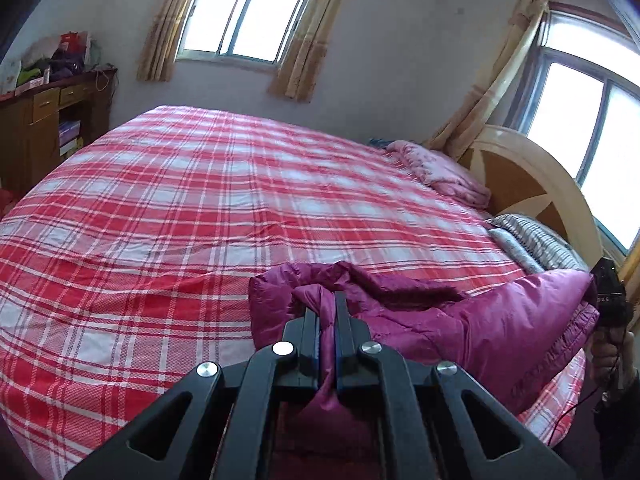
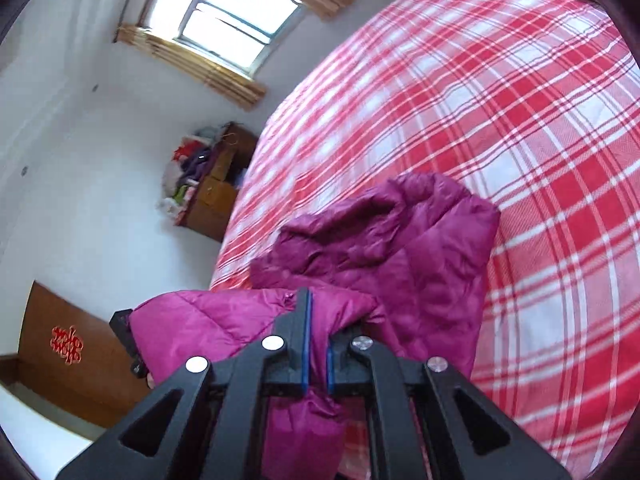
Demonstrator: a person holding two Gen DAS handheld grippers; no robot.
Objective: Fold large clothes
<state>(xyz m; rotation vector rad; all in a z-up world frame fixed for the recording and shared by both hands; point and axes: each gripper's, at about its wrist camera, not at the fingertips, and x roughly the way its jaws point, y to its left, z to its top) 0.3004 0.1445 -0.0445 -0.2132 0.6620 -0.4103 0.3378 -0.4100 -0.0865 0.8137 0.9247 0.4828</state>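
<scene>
A magenta padded jacket point(image 1: 500, 320) lies at the near edge of a bed with a red and white plaid cover point(image 1: 200, 208). My left gripper point(image 1: 328, 304) is shut on a bunched fold of the jacket, cloth pinched between its blue pads. My right gripper point(image 2: 318, 320) is shut on another edge of the jacket point(image 2: 400, 248), with cloth running down between its fingers. In the left wrist view the right gripper's black body point(image 1: 610, 300) shows at the jacket's far right end. In the right wrist view the left gripper's body point(image 2: 124, 336) shows at the jacket's left end.
A pink folded quilt point(image 1: 440, 168) and striped pillows point(image 1: 532, 240) lie by the wooden headboard point(image 1: 520, 168). A brown dresser point(image 1: 44, 120) piled with items stands left of the bed. The plaid cover point(image 2: 520, 100) stretches beyond the jacket. A wooden door point(image 2: 72, 352) is at lower left.
</scene>
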